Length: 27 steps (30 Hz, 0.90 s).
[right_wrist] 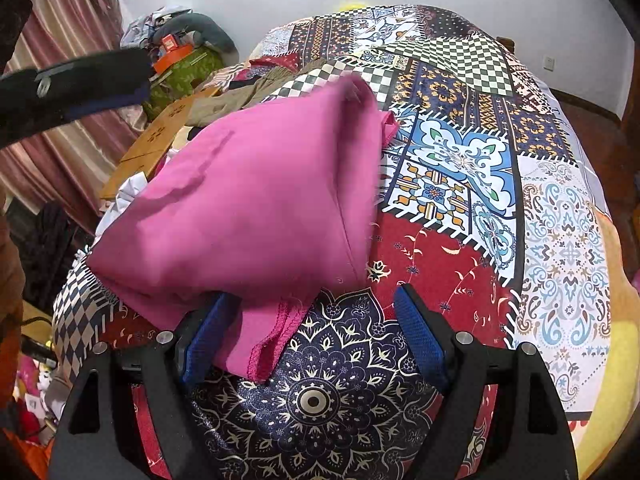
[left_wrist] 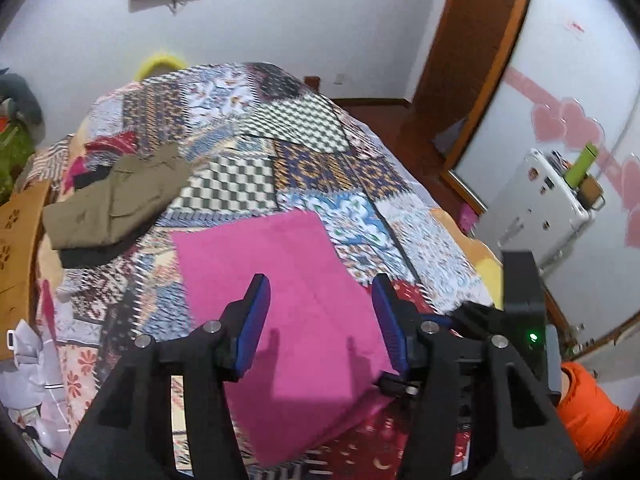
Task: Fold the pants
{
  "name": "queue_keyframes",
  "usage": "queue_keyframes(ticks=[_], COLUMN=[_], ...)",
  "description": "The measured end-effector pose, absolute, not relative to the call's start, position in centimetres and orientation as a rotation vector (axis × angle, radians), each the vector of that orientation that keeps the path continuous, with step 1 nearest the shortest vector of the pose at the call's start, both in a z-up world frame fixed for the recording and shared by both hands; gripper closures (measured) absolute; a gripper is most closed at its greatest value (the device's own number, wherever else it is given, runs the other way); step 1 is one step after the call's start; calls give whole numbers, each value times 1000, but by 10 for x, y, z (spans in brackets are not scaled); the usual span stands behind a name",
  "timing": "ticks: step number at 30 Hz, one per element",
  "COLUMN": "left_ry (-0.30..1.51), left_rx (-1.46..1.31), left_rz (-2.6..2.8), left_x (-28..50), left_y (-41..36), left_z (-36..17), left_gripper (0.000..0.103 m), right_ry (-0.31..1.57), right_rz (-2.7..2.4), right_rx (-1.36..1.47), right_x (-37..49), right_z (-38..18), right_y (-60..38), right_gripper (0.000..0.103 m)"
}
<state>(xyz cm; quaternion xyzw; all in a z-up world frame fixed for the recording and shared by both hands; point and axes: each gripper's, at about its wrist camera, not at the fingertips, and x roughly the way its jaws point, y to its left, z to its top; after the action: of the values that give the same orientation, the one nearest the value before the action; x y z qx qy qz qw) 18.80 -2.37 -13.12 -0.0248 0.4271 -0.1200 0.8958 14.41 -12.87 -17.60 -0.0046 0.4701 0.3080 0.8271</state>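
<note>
The pink pants (left_wrist: 264, 248) lie folded into a flat rectangle on the patchwork bedspread (left_wrist: 248, 184). My left gripper (left_wrist: 320, 284) hovers over their near half, open, with nothing between its blue pads. In the right wrist view the pink pants (right_wrist: 248, 200) bulge up in a loose mound, and a stitched hem corner hangs down beside the left finger (right_wrist: 208, 328). My right gripper (right_wrist: 316, 296) is open over the bedspread (right_wrist: 460, 160); its pads do not press the cloth. The left gripper's black body (right_wrist: 72, 88) shows blurred at upper left.
A pile of olive and black clothes (left_wrist: 116, 200) lies at the bed's left. A wooden board (left_wrist: 20, 240) stands by the left edge. A white appliance (left_wrist: 536, 200) and a wooden door frame (left_wrist: 472, 60) are to the right. An orange sleeve (left_wrist: 592, 412) is at lower right.
</note>
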Motion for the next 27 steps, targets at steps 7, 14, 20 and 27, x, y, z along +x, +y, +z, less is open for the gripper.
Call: queue_keyframes(ticks=[7,14,20,27], left_ry=[901,1014,1151,1175], left_rx=[14,38,100,187], left_rz=[-66,28,99,149], left_x=[236,306,352,338], left_y=[18,58,71,77], left_z=[-142,-182,-237,-266], left_gripper=[39,37,33,16], right_ry=[999,986,983,979], right_rz=[651,624,603,559], right_rx=[-13,-46,-62,-68], right_x=[145,145,149,154], right_z=[-175,-172,-170,-166], right_y=[-128,-127,-130,-140], right_gripper=[24,24,24,24])
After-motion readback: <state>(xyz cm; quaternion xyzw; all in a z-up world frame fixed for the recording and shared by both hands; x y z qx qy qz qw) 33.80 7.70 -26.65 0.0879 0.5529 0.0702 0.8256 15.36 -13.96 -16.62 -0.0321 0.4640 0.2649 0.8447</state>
